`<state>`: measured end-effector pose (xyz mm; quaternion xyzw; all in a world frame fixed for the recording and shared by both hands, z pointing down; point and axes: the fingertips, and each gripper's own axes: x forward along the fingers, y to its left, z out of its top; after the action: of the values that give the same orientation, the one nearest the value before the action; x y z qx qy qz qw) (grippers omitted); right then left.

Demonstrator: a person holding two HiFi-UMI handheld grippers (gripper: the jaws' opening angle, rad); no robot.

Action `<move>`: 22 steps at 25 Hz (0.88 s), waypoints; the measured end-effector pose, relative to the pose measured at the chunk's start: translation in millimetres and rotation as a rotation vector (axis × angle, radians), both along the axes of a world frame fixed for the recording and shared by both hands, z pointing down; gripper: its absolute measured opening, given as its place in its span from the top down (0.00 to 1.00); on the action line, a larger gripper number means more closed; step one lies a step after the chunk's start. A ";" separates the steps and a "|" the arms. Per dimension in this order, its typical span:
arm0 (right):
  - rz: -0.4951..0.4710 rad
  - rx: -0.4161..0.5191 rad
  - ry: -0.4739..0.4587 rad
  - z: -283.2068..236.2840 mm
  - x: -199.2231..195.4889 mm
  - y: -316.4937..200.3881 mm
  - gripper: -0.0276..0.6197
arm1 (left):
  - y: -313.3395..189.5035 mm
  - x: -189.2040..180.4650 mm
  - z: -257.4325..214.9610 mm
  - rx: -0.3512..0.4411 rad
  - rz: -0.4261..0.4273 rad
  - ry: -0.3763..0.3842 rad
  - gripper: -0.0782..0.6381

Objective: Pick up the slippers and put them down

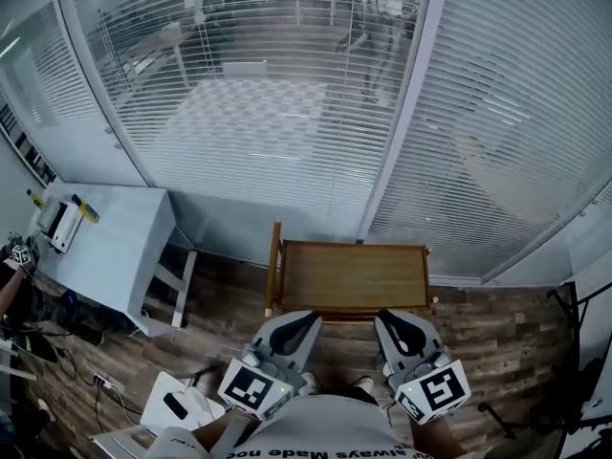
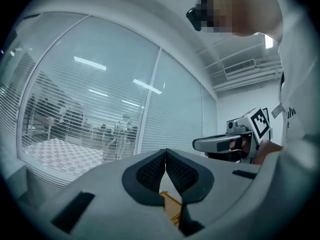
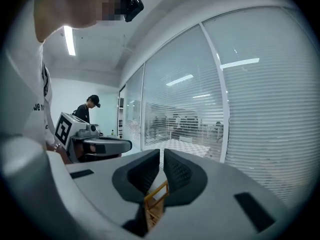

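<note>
- My left tongs (image 2: 165, 155) and right tongs (image 3: 161, 156) are both pinched shut on nothing, held level in front of me.
- No slippers show in any view, and none lie on the wooden bench (image 1: 354, 275).
- I judge the pickup is either not started or already finished.

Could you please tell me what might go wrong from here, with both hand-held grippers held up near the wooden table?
The left hand-held gripper and right hand-held gripper are both shut and empty, with no slippers in view, so reaching blindly could miss. Coming down, they might knock the wooden table or its raised side rail. Floor cables at the left could snag a foot.
</note>
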<state>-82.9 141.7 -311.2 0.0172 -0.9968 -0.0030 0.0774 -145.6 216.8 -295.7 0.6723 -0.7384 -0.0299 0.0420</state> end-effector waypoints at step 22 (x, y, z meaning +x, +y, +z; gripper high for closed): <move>-0.002 0.049 -0.033 -23.6 -5.3 29.2 0.93 | 20.4 5.4 -21.4 0.027 0.032 -0.012 0.87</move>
<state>-88.2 170.9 -334.8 0.0181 -0.9976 -0.0271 0.0603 -140.2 237.3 -317.1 0.6847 -0.7274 -0.0352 0.0292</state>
